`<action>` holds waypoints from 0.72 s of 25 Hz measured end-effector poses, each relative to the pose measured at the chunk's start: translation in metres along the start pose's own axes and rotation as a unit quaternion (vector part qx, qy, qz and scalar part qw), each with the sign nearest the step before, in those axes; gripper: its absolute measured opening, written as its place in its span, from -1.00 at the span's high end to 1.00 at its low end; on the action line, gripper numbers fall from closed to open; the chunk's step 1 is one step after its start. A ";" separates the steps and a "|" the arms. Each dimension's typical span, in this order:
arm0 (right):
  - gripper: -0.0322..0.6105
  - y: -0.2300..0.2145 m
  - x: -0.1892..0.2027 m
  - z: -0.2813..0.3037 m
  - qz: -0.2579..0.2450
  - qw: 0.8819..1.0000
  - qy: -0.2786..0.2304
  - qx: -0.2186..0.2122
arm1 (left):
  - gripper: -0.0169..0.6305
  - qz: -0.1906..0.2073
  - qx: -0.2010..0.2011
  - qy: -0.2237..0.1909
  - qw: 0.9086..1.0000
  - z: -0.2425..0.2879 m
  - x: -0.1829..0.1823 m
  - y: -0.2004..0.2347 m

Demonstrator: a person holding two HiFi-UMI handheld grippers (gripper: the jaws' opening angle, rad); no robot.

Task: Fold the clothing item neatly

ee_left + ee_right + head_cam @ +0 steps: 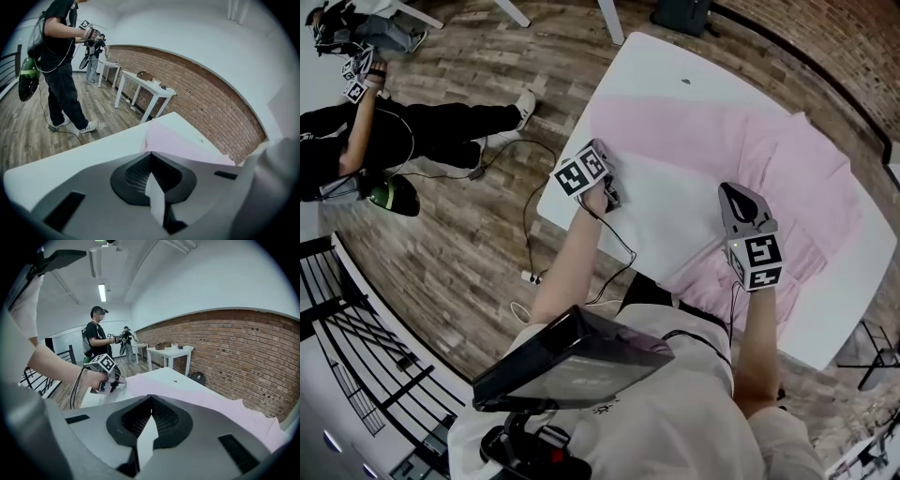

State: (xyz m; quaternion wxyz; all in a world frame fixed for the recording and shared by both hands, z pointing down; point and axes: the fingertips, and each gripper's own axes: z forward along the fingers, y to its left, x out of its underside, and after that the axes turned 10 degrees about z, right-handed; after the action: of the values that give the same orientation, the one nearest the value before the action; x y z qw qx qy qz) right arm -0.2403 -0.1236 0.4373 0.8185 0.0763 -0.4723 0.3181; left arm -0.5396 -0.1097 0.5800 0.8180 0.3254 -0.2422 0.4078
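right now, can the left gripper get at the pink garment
Likely yes: the left gripper has its shut tips right at the garment's edge, with only bare table beside it and nothing in the way. It may already be touching the cloth.

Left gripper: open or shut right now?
Shut: the left gripper has its jaws meeting at the tips, at the edge of the pink garment. Whether cloth is pinched, cannot tell.

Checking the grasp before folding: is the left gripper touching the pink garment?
Touching. The left gripper view shows the left gripper shut, with its tips pinching a corner of the pink garment.
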 end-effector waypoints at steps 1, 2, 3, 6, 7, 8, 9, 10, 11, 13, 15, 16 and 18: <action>0.89 -0.001 0.001 -0.001 0.000 1.000 -0.001 0.000 | 0.94 0.004 0.003 -0.002 1.000 -0.001 -0.001 -0.002; 0.89 -0.001 0.001 -0.002 0.001 1.000 -0.002 0.000 | 0.94 0.008 0.008 -0.005 1.000 -0.001 -0.002 -0.004; 0.89 -0.002 0.002 -0.003 0.002 1.000 -0.003 0.000 | 0.94 0.014 0.013 -0.009 1.000 -0.002 -0.003 -0.007; 0.89 -0.004 0.004 -0.007 0.004 1.000 -0.004 -0.001 | 0.94 0.038 0.024 -0.024 0.999 -0.007 -0.010 -0.019; 0.89 -0.004 0.005 -0.009 0.004 1.000 -0.004 -0.001 | 0.94 0.048 0.029 -0.030 0.998 -0.009 -0.013 -0.023; 0.89 -0.004 0.006 -0.011 0.004 1.000 -0.004 -0.001 | 0.94 0.059 0.033 -0.036 0.997 -0.011 -0.017 -0.028; 0.89 -0.004 0.007 -0.012 0.004 1.000 -0.004 -0.001 | 0.94 0.070 0.038 -0.041 0.996 -0.013 -0.020 -0.033; 0.89 -0.005 0.008 -0.014 0.005 1.000 -0.005 0.000 | 0.94 0.080 0.042 -0.045 0.995 -0.015 -0.023 -0.037; 0.89 -0.005 0.009 -0.016 0.006 1.000 -0.007 0.000 | 0.94 0.088 0.046 -0.048 0.994 -0.017 -0.025 -0.041; 0.89 -0.007 0.010 -0.021 0.007 1.000 -0.010 0.002 | 0.94 0.102 0.052 -0.052 0.992 -0.021 -0.029 -0.052; 0.89 -0.010 0.012 -0.027 0.009 1.000 -0.012 0.004 | 0.94 0.116 0.061 -0.058 0.990 -0.025 -0.034 -0.065; 0.89 -0.011 0.014 -0.030 0.009 1.000 -0.013 0.005 | 0.94 0.118 0.062 -0.060 0.989 -0.026 -0.036 -0.070; 0.89 -0.012 0.017 -0.035 0.012 1.000 -0.013 0.003 | 0.94 0.108 0.050 -0.062 0.991 -0.029 -0.036 -0.069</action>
State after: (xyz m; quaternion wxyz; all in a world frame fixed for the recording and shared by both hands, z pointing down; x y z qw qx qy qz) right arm -0.2017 -0.1103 0.4344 0.8082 0.0766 -0.4828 0.3284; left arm -0.4984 -0.1387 0.5139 0.7353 0.3626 -0.3051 0.4846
